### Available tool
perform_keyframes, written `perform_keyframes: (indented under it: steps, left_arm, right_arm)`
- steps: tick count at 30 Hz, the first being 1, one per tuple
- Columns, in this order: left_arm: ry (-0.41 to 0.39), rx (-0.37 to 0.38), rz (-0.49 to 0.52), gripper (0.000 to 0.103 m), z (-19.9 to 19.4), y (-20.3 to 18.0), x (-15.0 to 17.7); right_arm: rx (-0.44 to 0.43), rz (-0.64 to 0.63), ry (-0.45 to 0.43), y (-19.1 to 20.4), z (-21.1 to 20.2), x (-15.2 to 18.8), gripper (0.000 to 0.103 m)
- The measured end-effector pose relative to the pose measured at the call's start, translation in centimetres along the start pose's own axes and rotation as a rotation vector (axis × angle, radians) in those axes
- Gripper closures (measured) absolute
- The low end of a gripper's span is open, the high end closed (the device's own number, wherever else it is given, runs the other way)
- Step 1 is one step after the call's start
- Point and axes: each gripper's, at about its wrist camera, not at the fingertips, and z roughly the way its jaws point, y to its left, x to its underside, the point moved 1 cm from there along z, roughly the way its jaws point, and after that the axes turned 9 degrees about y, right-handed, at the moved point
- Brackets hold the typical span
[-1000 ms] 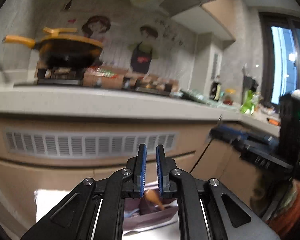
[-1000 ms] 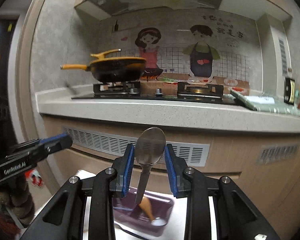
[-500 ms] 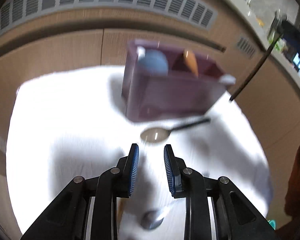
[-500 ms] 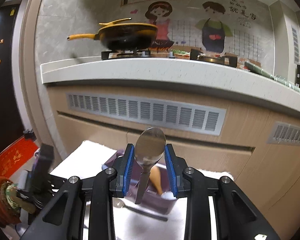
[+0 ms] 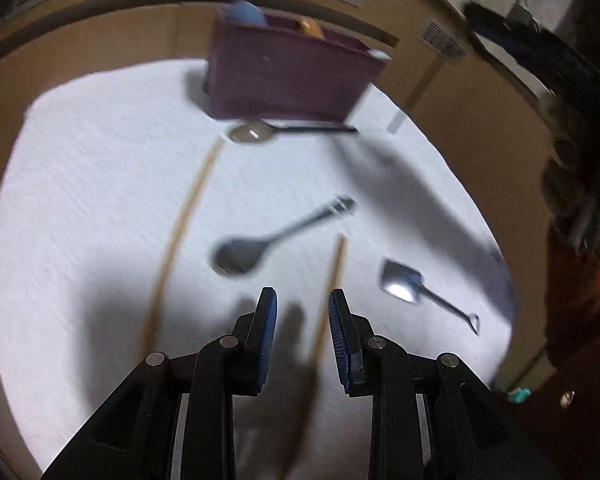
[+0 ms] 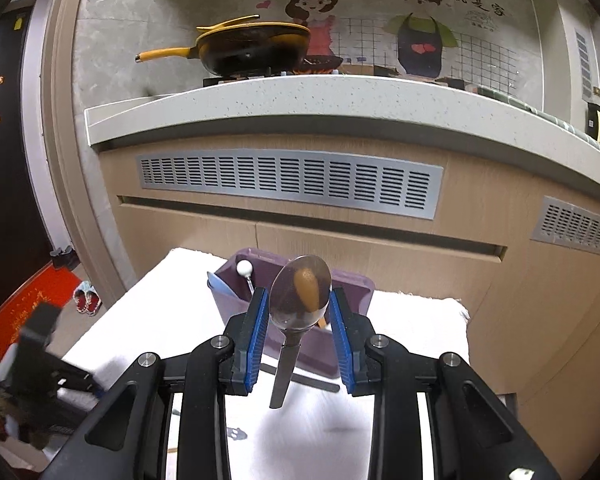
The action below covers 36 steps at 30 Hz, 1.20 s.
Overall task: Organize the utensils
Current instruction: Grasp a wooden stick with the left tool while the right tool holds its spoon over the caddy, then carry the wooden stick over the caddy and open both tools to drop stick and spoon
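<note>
Pinching a steel spoon (image 6: 300,300) by its bowl in my right gripper (image 6: 299,316) above the purple caddy (image 6: 352,292), I judge it stiff, light and slippery, while my left gripper (image 5: 302,312), jaws narrowly parted and empty, straddles a chopstick (image 5: 332,280) on the white cloth (image 5: 80,184).

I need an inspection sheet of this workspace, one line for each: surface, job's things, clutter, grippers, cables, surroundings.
Surface: white cloth covers the low table.
Job's things: purple organizer at the far edge, some utensils already inside; dark-handled spoon lies just before it; metal spoon, shovel-shaped spoon and two chopsticks lie loose on the cloth.
Clutter: nothing seen.
Grippers: left gripper open, empty, one chopstick lying below its jaws; right gripper shut on a steel spoon, bowl up.
Cables: nothing seen.
Surroundings: kitchen counter, yellow pan on the stove, vent grille, wood cabinets.
</note>
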Motion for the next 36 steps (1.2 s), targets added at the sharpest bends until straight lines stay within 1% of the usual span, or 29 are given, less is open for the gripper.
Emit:
perform_keyframes:
  steps: [2, 5, 9, 11, 12, 13, 14, 15, 18, 21, 23, 26, 29, 30, 32, 34, 36]
  left_arm:
    - [0.024, -0.037, 0.049, 0.075, 1.4, -1.6, 0.1]
    - [0.059, -0.170, 0.114, 0.075, 3.7, -3.2, -1.0]
    - [0.065, -0.277, 0.176, 0.075, 4.8, -4.3, -2.3]
    - [0.072, -0.286, 0.179, 0.076, 5.0, -4.6, -2.6]
    - [0.073, -0.282, 0.178, 0.079, 5.0, -4.7, -2.7]
    - [0.072, -0.271, 0.170, 0.084, 5.1, -4.7, -2.9]
    - [0.067, -0.263, 0.154, 0.096, 5.1, -4.6, -3.1]
    - [0.056, -0.259, 0.133, 0.097, 4.9, -4.5, -3.1]
    - [-0.026, -0.220, 0.082, 0.097, 3.1, -4.1, -3.4]
    - [-0.129, -0.145, -0.007, 0.097, 0.5, -3.1, -3.7]
    - [-0.197, -0.113, -0.047, 0.097, -1.1, -2.6, -3.9]
    - [-0.279, -0.098, -0.076, 0.097, -2.9, -2.4, -4.7]
    - [-0.383, -0.100, -0.072, 0.097, -5.5, -2.9, -6.2]
    - [-0.432, -0.095, -0.063, 0.097, -7.1, -3.2, -7.1]
    - [-0.532, -0.086, -0.030, 0.097, -10.3, -4.2, -9.5]
    - [-0.651, -0.089, 0.017, 0.097, -14.3, -5.8, -11.7]
    - [-0.760, -0.103, 0.066, 0.097, -17.6, -7.3, -13.9]
  right_arm:
    - [-0.008, 0.021, 0.010, 0.0, 0.3, 0.2, 0.075]
    - [-0.019, 0.039, 0.010, 0.2, -0.1, 0.7, 0.075]
    - [0.013, 0.025, -0.014, 0.3, -2.0, 1.9, 0.075]
    - [0.035, 0.025, -0.021, -0.1, -2.8, 2.4, 0.075]
    - [0.043, 0.027, -0.023, -0.3, -3.0, 2.6, 0.075]
    - [0.049, 0.031, -0.024, -0.6, -3.2, 2.7, 0.075]
    - [0.051, 0.038, -0.026, -0.9, -3.4, 2.8, 0.075]
    - [0.049, 0.044, -0.029, -1.1, -3.6, 2.9, 0.075]
    - [0.043, 0.052, -0.041, -1.5, -3.9, 3.1, 0.075]
    - [0.038, 0.059, -0.034, -1.7, -3.8, 3.3, 0.075]
    - [0.027, 0.072, -0.021, -1.8, -3.5, 3.6, 0.075]
    - [0.016, 0.087, -0.005, -1.9, -2.8, 3.8, 0.075]
    - [0.010, 0.102, -0.011, -2.0, -2.7, 3.3, 0.075]
    - [0.010, 0.103, -0.023, -2.1, -2.8, 2.8, 0.075]
    - [0.019, 0.098, -0.078, -2.2, -3.8, 1.1, 0.075]
    - [0.032, 0.088, -0.153, -2.3, -5.4, -1.4, 0.075]
    - [0.063, 0.067, -0.231, -2.4, -7.2, -4.5, 0.075]
